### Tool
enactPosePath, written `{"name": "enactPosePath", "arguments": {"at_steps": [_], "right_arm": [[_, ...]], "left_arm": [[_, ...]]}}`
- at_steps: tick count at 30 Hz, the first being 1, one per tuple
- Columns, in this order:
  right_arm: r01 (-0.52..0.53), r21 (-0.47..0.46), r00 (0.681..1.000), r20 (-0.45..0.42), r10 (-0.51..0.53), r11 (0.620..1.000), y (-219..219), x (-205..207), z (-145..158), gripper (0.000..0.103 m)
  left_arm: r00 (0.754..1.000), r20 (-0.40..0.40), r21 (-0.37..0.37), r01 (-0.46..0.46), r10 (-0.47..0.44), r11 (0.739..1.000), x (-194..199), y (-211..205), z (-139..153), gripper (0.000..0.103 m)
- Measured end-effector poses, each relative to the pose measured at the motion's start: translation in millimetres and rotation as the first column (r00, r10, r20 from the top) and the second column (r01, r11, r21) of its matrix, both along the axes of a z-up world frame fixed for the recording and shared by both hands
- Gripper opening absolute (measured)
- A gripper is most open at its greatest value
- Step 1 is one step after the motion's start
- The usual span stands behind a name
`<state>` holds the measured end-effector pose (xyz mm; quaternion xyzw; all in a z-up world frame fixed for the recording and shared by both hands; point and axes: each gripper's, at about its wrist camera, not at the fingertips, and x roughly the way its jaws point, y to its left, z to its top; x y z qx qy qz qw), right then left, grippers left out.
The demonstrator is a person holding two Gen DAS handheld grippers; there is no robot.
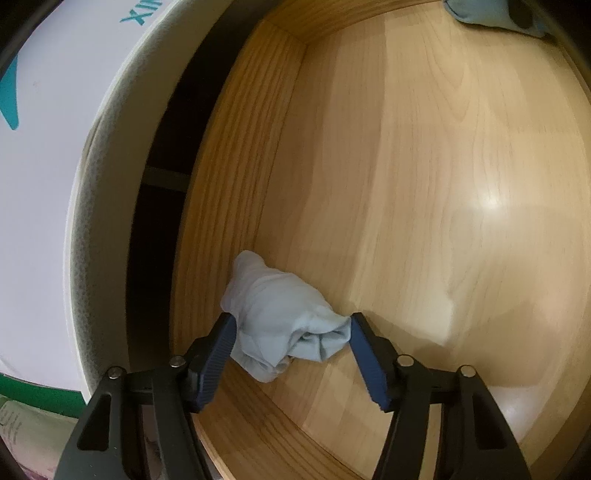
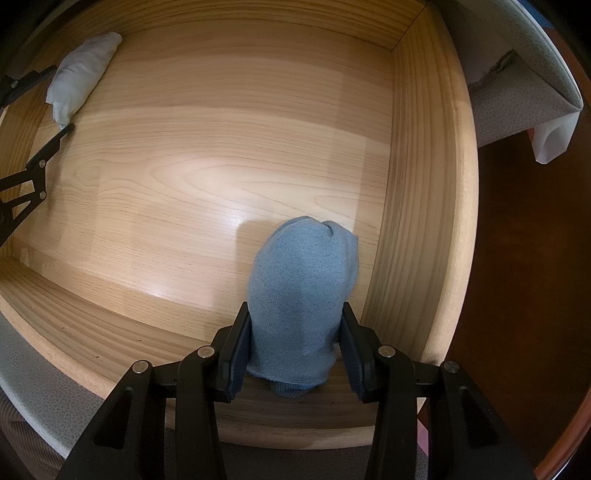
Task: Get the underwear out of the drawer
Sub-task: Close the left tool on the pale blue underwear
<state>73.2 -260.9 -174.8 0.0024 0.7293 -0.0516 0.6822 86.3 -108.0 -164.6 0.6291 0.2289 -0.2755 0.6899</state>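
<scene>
In the wooden drawer (image 2: 417, 192), the left gripper (image 1: 291, 325) has its fingers (image 1: 221, 343) spread partway, pressed against both sides of the pale blue rolled underwear (image 1: 273, 314) beside the drawer's left wall. By the right wall, the right gripper (image 2: 295, 332) clamps its fingers (image 2: 236, 350) on the darker blue rolled underwear (image 2: 299, 291), above the drawer's front edge.

teal lettering (image 1: 138, 14) on the white box (image 1: 48, 155) is cut off.

Drawer floor (image 2: 207, 177) lies open between both bundles; side walls (image 2: 417, 184) crowd each claw.
</scene>
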Motion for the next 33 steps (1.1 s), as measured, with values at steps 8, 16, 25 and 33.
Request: {"name": "enactPosePath", "arguments": {"at_steps": [8, 16, 25, 33], "right_arm": [[0.0, 0.005, 1.0, 0.004, 0.0, 1.0, 2, 0, 1, 0.042], [0.0, 0.011, 1.0, 0.01, 0.0, 1.0, 3, -1, 3, 0.042], [-0.005, 0.022, 1.0, 0.017, 0.004, 1.0, -3, -6, 6, 0.043], [-0.011, 0.037, 1.0, 0.024, 0.01, 0.999, -8, -12, 9, 0.043]], "left_arm": [[0.994, -0.084, 0.004, -0.068, 0.068, 0.998, 10, -9, 0, 0.028], [0.937, -0.291, -0.036, -0.211, 0.192, 0.977, 23, -12, 20, 0.005], [0.898, -0.396, -0.018, -0.216, 0.192, 0.976, 1, -7, 22, 0.001], [0.982, -0.148, -0.122, -0.133, 0.115, 0.984, -32, -28, 46, 0.065]]}}
